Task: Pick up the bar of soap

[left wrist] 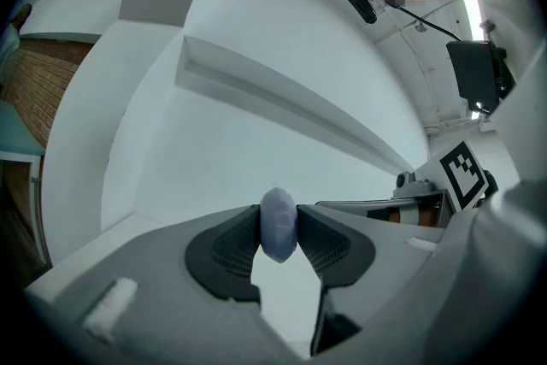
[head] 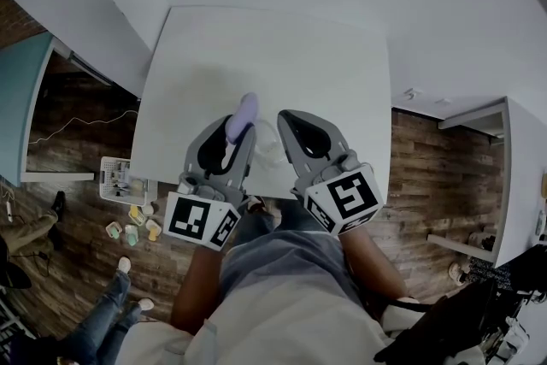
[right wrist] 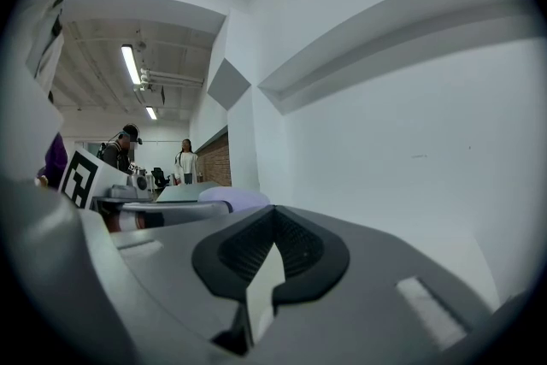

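The bar of soap (head: 242, 117) is a pale lavender oval. My left gripper (head: 244, 126) is shut on it and holds it over the near part of the white table (head: 265, 55). In the left gripper view the soap (left wrist: 278, 224) stands on edge, pinched between the two dark ribbed pads of my left gripper (left wrist: 278, 228). My right gripper (head: 289, 117) hovers just right of it, shut with nothing between its fingers. The right gripper view shows that gripper's (right wrist: 273, 214) pads meeting at the tips, with the soap (right wrist: 232, 199) off to its left.
A faint clear object (head: 267, 145) lies on the table between the two grippers. On the wooden floor to the left are a white basket (head: 115, 179) and several small bottles (head: 132, 228). A person's legs (head: 107, 303) are at bottom left, and a white counter (head: 521, 175) stands at right.
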